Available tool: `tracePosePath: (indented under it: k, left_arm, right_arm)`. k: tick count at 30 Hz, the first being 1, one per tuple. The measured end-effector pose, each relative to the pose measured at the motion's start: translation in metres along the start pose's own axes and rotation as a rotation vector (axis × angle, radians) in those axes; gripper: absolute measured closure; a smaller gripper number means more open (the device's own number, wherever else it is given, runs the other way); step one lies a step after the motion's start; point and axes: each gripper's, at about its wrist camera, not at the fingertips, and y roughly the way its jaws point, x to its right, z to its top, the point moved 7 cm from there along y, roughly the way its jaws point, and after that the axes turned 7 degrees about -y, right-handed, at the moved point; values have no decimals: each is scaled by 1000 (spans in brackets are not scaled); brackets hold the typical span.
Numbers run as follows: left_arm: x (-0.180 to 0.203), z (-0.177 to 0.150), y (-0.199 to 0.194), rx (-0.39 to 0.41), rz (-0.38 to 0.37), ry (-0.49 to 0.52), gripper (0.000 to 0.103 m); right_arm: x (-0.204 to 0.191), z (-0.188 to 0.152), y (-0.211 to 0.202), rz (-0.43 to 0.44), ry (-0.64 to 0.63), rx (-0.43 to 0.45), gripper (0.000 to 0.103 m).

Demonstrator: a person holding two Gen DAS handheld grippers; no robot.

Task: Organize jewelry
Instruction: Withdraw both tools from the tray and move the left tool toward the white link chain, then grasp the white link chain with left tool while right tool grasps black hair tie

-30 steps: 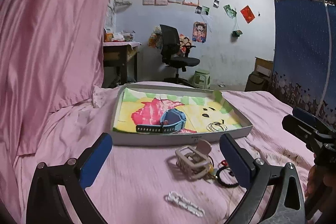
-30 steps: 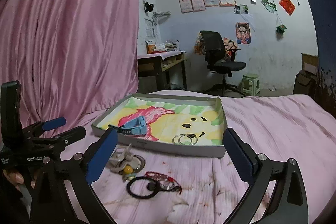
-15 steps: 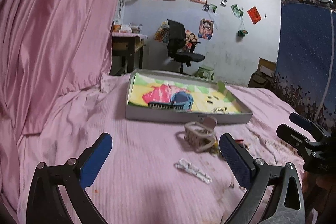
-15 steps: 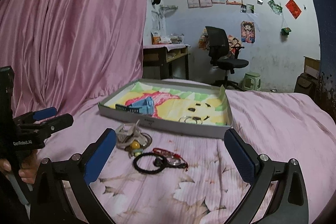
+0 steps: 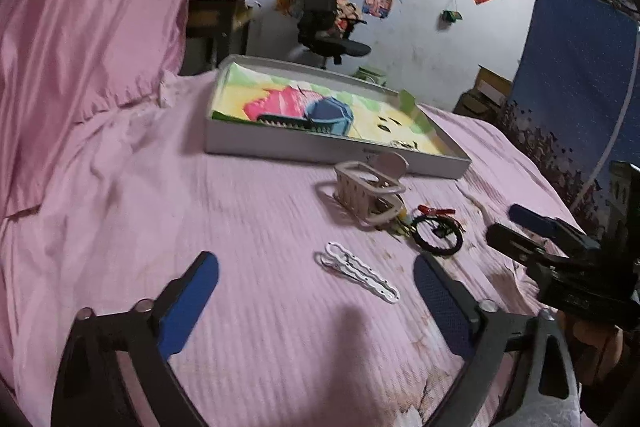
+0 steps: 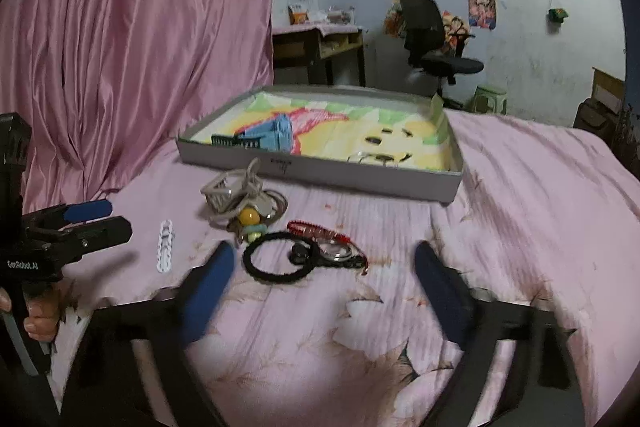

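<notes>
A shallow grey tray [image 5: 336, 153] [image 6: 320, 175] with a colourful picture inside lies on the pink bed; in it are a blue watch [image 5: 320, 115] [image 6: 272, 135] and thin metal rings [image 6: 370, 158]. On the bed in front lie a beige hair claw [image 5: 366, 193] [image 6: 234, 195], a white hair clip [image 5: 360, 273] [image 6: 165, 245], a black hair tie [image 5: 438, 237] [image 6: 280, 263], a red bracelet [image 6: 324, 233] and yellow and green beads [image 6: 250, 223]. My left gripper [image 5: 316, 301] is open and empty, just before the white clip. My right gripper [image 6: 324, 281] is open and empty, just before the hair tie.
A pink curtain [image 6: 132, 27] hangs at the left. A blue cloth [image 5: 576, 39] hangs at the right. Beyond the bed stand a desk [image 6: 320, 45] and a black office chair [image 6: 432, 35]. The bedspread [image 5: 240, 227] is wrinkled.
Both grippers have tilted down and moved closer to the bed, so the loose items sit nearer the fingertips. Nothing was picked up; both stay open.
</notes>
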Motion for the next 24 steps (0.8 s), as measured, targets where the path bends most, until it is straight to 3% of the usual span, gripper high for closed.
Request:
tracePosePath:
  k: [6,10,17,24]
  left_arm:
    - [8,-7,16,-91,-44,13,36]
    - [12,-8,26,-140,-48,8,44]
    - [15,-14,34,-188,-57,14,68]
    - [18,-18,35,-211,-83,1,84]
  right_arm:
    - [-7,-8,17,41,-4,-69,53]
    - [-9,-13,28,64,5,-103,66]
    - [-12,-19,42,102,23,-149,71]
    - [-16,-23,49,146,45,-171,86]
